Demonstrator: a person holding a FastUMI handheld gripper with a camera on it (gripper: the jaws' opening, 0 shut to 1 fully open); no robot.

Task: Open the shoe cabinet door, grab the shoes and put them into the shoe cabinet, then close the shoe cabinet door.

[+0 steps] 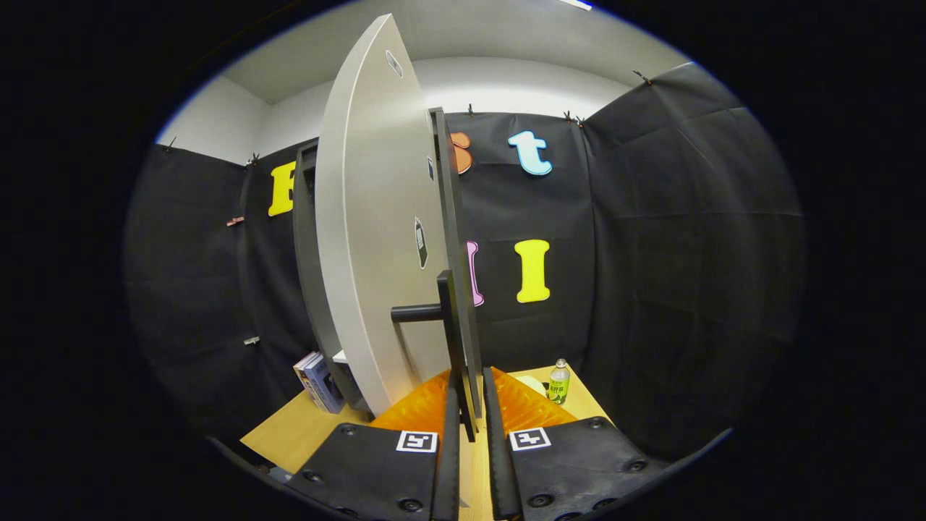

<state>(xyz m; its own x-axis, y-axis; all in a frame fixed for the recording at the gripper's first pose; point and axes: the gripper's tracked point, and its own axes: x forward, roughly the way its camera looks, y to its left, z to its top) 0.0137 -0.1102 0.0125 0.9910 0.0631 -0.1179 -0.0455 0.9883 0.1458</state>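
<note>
The gripper [469, 405] is sitting w/ its two fingers drawn narrow around the lower end of the dark bar handle [450, 340] on the shoe cabinet door [376, 239]; the handle's bottom tip is poking down between the fingers, and the gap left is barely wider than the bar, so it reads as clamped on the handle, though actual pad contact on both sides is hard to confirm from this angle. That hold makes sense: the handle stands off the door on a short post, giving the fingers sthg to wrap, and pulling on it is the only lever for swinging the panel. The door is standing ajar, its pale face turned toward the gripper's left and its dark edge facing nearly straight at the camera, w/ the cabinet body [307, 253] just behind it on the left. Judging by that, the opening step is underway, not done; the door prob needs more swing before shoes could pass. No shoes are identifiable here, so their spot can't be told. On the wooden table [289, 434], a few books [318, 382] are leaning by the cabinet's base, and a drink bottle [558, 381] is standing upright beyond the fingers to the right, well apart from the door. It looks clear of the door's path, but that's a guess. A pale round item beside the bottle is too hidden to name.
</note>
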